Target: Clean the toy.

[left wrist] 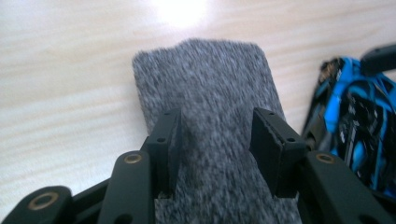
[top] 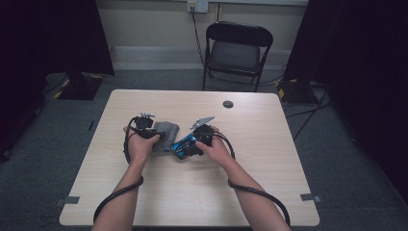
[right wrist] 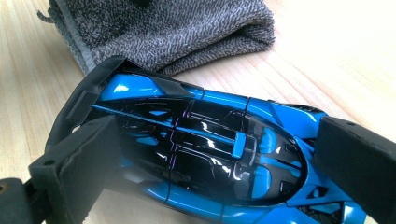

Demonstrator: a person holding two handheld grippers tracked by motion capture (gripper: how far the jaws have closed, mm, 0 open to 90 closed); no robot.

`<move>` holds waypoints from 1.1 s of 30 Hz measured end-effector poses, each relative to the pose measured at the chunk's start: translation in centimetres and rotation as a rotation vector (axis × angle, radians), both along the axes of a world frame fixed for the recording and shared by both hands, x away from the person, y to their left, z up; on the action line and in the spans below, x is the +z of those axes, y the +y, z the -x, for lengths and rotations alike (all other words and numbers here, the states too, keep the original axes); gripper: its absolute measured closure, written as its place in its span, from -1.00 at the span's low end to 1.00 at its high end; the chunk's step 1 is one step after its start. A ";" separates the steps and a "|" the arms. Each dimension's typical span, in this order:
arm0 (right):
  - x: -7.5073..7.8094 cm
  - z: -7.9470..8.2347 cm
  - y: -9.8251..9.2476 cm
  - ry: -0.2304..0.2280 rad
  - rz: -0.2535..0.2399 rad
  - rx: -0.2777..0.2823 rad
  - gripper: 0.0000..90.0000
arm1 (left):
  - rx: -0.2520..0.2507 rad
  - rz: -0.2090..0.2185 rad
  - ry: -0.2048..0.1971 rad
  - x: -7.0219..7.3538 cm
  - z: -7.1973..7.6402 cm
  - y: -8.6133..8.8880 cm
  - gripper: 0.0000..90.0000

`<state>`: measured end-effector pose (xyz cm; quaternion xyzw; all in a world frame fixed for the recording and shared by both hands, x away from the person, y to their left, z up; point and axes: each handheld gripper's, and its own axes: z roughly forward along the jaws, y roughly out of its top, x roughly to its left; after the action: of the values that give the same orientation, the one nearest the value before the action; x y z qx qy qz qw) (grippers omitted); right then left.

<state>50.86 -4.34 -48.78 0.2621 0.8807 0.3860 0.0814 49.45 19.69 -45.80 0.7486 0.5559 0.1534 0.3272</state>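
**Supervisor:** Report the left side.

**Operator:** I see the left gripper [left wrist: 215,140] low over the folded grey terry cloth [left wrist: 205,88], which lies flat on the light wooden tabletop [left wrist: 65,79]. The jaws stand parted, one on each side of a raised ridge of the fabric. The pads do not press on it, so I read this gripper as open, with cloth between the jaws. In the high view the cloth [top: 166,134] lies just left of centre, under that gripper [top: 144,126].

**Supervisor:** And the right side?

**Operator:** The right gripper [right wrist: 219,161] is closed on the glossy blue and black toy sports car [right wrist: 201,154]. One pad sits against the tail end with the black wing, the other against the nose end. The car lies just beside the cloth [right wrist: 163,28], close to its folded edge. In the high view the car [top: 185,144] is near the middle of the tabletop [top: 269,159], in front of the right hand [top: 214,149].
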 end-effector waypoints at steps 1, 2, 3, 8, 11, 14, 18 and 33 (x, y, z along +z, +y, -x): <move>0.0 0.0 0.0 0.000 0.000 0.001 -1.00 | 0.009 0.002 0.008 -0.1 -0.2 -0.1 0.20; 0.0 0.0 0.0 0.001 0.002 0.002 -1.00 | 0.015 0.017 0.021 -0.3 -0.5 -0.2 0.19; 0.1 0.0 0.1 0.006 0.004 -0.001 -1.00 | 0.015 0.030 0.028 -0.6 -0.7 -0.4 0.20; 0.0 0.0 0.0 0.000 0.000 0.002 -1.00 | -0.004 0.086 0.035 -1.3 -1.6 -1.7 0.21; 0.0 0.0 0.0 0.000 -0.001 0.001 -1.00 | -0.056 0.059 0.020 -1.2 -2.5 -2.9 0.24; 0.0 0.0 0.0 0.001 -0.001 0.000 -1.00 | -0.104 0.045 0.014 -1.2 -3.2 -4.4 0.27; 0.0 0.0 0.0 0.000 0.000 0.001 -1.00 | -0.139 -0.024 0.010 -1.3 -3.9 -5.8 0.23; 0.0 0.0 0.0 0.002 -0.005 -0.001 -1.00 | -0.188 -0.027 -0.044 -1.1 -4.8 -7.4 0.72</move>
<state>50.85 -4.37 -48.82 0.2630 0.8797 0.3879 0.0801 54.23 12.26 -46.86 0.7984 0.4737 0.1458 0.3420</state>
